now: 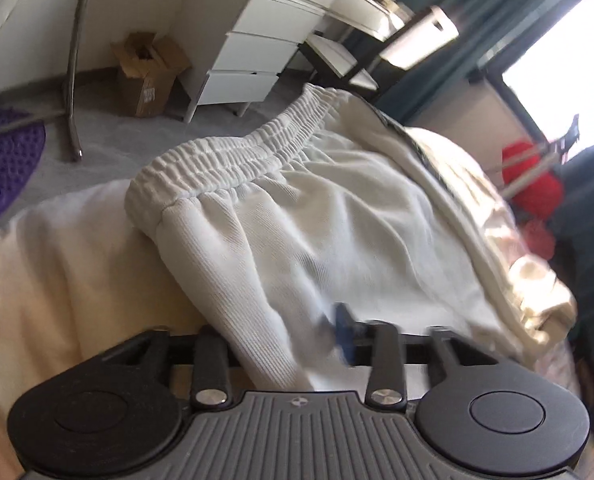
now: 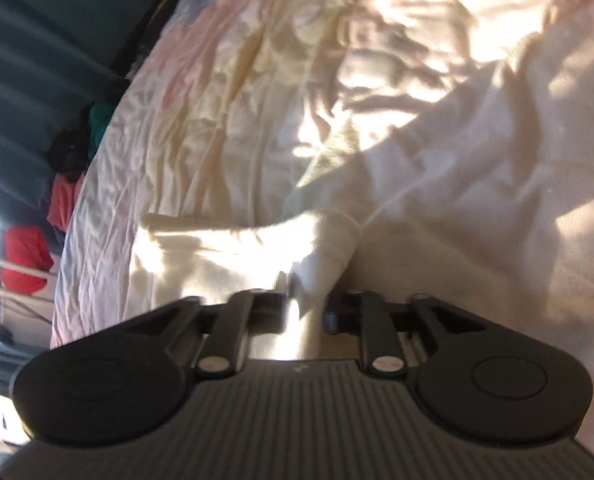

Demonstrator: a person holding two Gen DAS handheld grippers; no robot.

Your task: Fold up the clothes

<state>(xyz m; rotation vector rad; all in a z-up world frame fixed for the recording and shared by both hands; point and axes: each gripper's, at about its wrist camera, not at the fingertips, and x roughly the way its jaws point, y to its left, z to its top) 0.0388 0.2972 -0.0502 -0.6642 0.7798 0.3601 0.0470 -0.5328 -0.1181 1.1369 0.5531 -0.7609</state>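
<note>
White sweatpants (image 1: 337,216) with a gathered elastic waistband (image 1: 233,160) lie across a cream bed cover (image 1: 57,264). In the left wrist view one side of them runs down between the jaws of my left gripper (image 1: 297,320). Its blue fingertip (image 1: 343,320) shows blurred on the right, and cloth hides the other; the jaws stand wide apart. In the right wrist view a rolled pale leg end (image 2: 337,236) of the garment lies between the fingers of my right gripper (image 2: 307,300), whose jaws stand a little apart around it on the wrinkled, sunlit cover (image 2: 457,140).
Beyond the bed edge are grey floor, a white drawer unit (image 1: 257,52), an open cardboard box (image 1: 149,76), a purple mat (image 1: 5,160) and a black chair (image 1: 345,64). Red clothes (image 2: 25,260) hang on a drying rack by teal curtains (image 2: 37,40).
</note>
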